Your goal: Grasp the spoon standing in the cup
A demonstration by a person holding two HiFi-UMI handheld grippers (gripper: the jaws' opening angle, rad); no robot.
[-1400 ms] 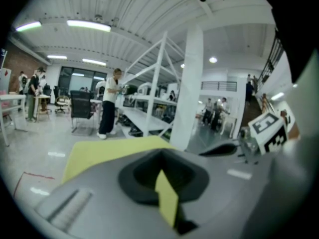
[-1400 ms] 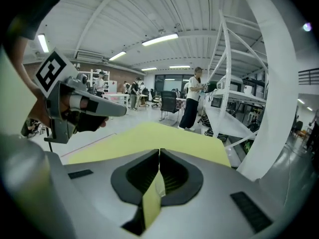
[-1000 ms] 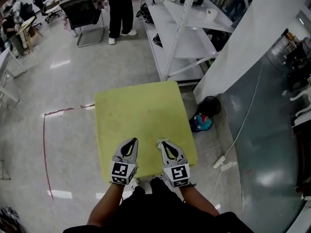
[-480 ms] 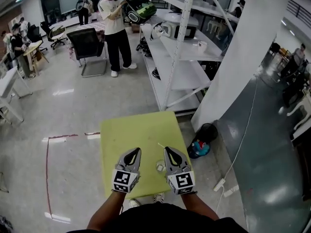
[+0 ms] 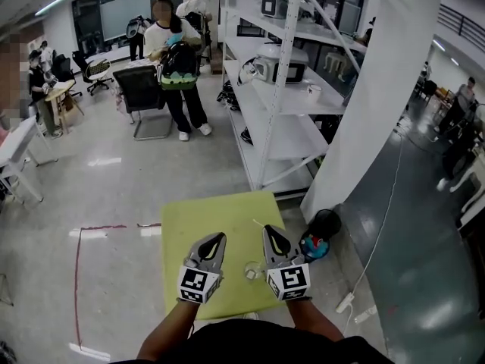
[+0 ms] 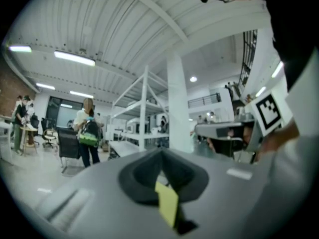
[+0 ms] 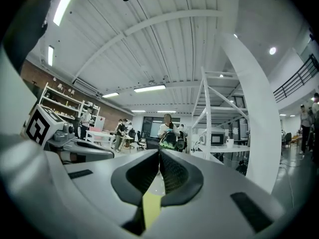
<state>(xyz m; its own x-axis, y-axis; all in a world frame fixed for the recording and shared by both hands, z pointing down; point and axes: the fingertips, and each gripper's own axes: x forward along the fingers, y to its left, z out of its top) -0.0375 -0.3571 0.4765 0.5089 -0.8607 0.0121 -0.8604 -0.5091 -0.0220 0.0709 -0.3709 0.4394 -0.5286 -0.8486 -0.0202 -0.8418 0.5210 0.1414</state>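
The cup (image 5: 252, 271) is clear and stands on the yellow table (image 5: 189, 226), near the edge next to you. It shows between your two grippers. The spoon is too thin to see for sure; only a thin pale line (image 5: 258, 224) shows past the cup. Your left gripper (image 5: 220, 237) has its jaws pressed together with nothing in them. Your right gripper (image 5: 267, 229) is the same: jaws together, holding nothing. Neither one touches the cup.
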